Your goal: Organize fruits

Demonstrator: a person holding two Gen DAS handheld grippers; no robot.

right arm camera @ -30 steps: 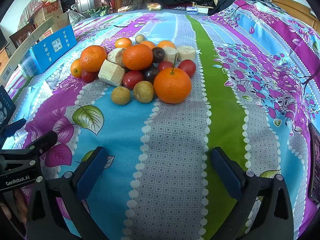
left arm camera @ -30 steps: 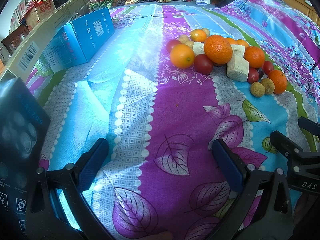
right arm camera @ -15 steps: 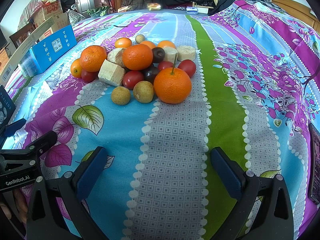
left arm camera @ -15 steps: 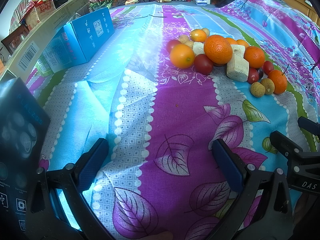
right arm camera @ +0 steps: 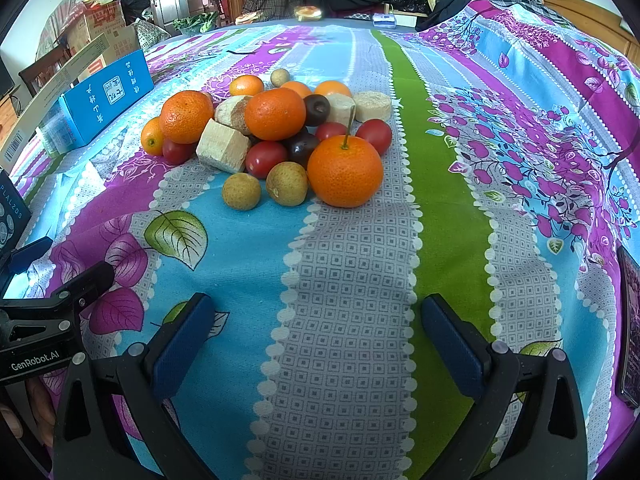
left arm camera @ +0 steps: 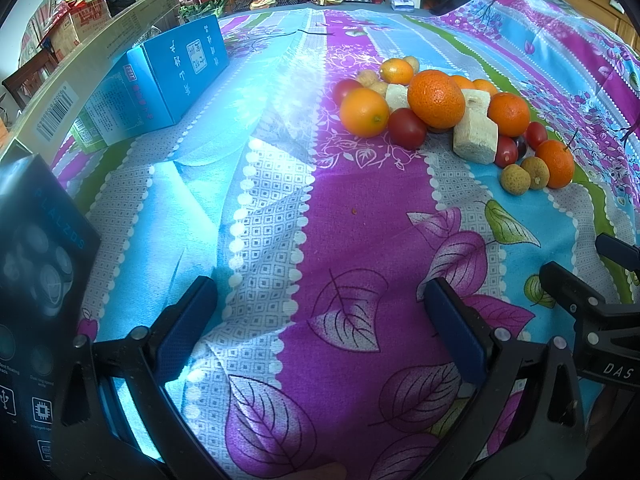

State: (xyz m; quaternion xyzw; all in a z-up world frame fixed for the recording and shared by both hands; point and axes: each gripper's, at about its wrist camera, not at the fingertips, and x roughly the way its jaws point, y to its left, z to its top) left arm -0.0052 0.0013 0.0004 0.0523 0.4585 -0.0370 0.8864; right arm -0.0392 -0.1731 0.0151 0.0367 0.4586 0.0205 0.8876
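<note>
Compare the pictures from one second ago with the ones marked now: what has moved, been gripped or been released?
Nothing visibly changed. The left gripper and right gripper stay open and empty above the cloth, and the fruit pile lies as before.

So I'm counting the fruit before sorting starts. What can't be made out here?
- Fruit pile, right wrist view: pieces behind the big oranges are hidden, so no full count.
- Dark box, left wrist view: cut off by the edge.
- Items at the far end: too small to name.
</note>
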